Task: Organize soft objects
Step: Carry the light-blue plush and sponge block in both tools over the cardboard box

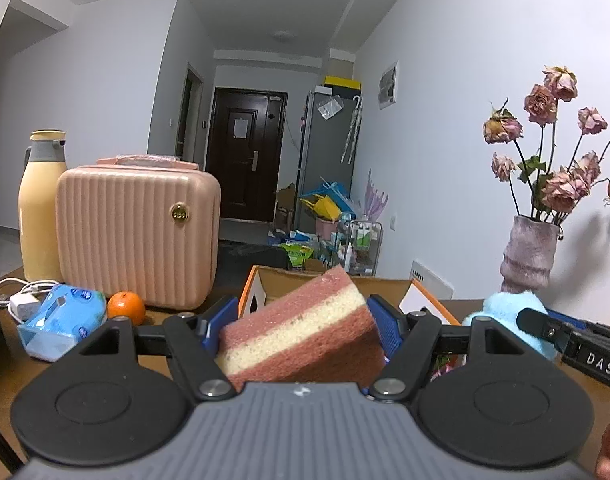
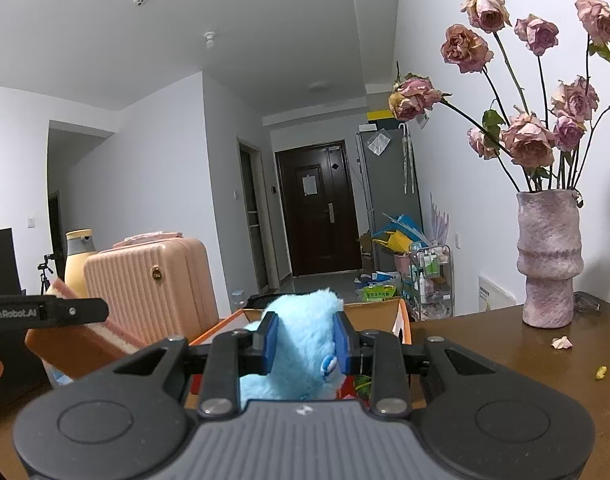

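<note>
A thick sponge (image 1: pixel 301 332), pink with a cream middle layer, sits tilted between the blue pads of my left gripper (image 1: pixel 305 326), which is shut on it above the table. My right gripper (image 2: pixel 305 344) is shut on a fluffy light-blue plush toy (image 2: pixel 301 344). Both grippers hover just in front of an open cardboard box (image 1: pixel 265 280) with orange edges. In the left wrist view the plush toy (image 1: pixel 509 312) and the right gripper's finger show at the right. In the right wrist view the sponge (image 2: pixel 77 340) and the left gripper's finger show at the left.
On the brown table (image 2: pixel 485 344) stand a pink ribbed case (image 1: pixel 139 232), a yellow bottle (image 1: pixel 39 204), a blue tissue pack (image 1: pixel 63 320), an orange (image 1: pixel 125 307) and a white charger (image 1: pixel 23 304). A pink vase of dried roses (image 2: pixel 549 264) stands at the right, with petals beside it.
</note>
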### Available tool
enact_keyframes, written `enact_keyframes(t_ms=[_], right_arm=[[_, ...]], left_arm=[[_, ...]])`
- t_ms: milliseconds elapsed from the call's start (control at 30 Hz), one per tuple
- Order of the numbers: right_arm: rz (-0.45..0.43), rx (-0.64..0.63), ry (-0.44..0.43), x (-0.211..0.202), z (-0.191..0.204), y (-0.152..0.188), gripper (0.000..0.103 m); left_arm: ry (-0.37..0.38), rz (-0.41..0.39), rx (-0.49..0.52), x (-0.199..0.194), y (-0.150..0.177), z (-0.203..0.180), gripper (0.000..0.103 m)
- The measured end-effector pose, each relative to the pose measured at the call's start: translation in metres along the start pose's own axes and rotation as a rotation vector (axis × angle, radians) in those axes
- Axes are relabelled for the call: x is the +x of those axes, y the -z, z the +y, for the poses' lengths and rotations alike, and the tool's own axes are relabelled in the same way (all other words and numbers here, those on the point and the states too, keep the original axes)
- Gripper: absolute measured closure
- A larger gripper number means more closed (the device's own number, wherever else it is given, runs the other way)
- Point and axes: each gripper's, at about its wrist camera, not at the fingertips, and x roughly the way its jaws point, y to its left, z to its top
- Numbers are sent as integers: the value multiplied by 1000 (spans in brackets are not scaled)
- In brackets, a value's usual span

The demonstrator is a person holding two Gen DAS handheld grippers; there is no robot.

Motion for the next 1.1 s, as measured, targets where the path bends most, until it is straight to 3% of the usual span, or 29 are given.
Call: enact_keyframes(t_ms=[1100], right_arm=[[27,5,25,117,-20,-14,75]], left_arm=[[19,-83,-19,98,-47,-19,31]])
